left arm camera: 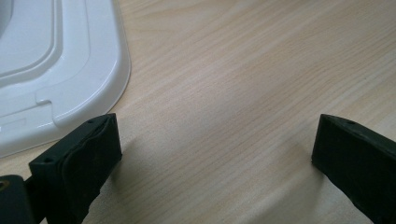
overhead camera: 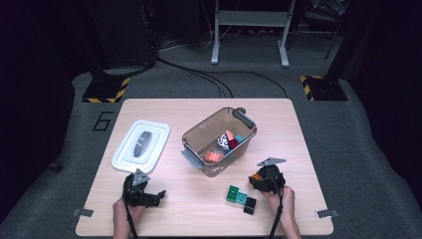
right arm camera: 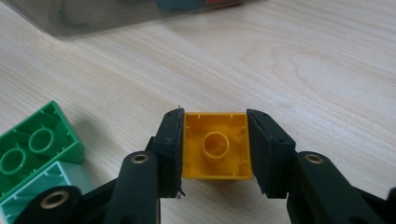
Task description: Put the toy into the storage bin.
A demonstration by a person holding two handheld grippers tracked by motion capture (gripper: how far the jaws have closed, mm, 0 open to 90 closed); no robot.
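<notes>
Yellow square plastic brick (right arm camera: 215,145), hollow side up, sits clamped between the right tool (right arm camera: 215,149) pads, on the pale wooden bench (overhead camera: 199,209) at about 5 o'clock of the clear plastic bin (overhead camera: 219,142). Left tool (left arm camera: 217,149) stands apart, holding nothing, beside the white lid (left arm camera: 51,70).

Risk: the grip looks shallow on smooth walls; a quick lift could let the brick twist out.

Count: three loose bricks at 9 o'clock of the right tool, namely one green (right arm camera: 35,144), one mint (right arm camera: 51,179), one black (overhead camera: 250,205); one bin, one lid.
</notes>
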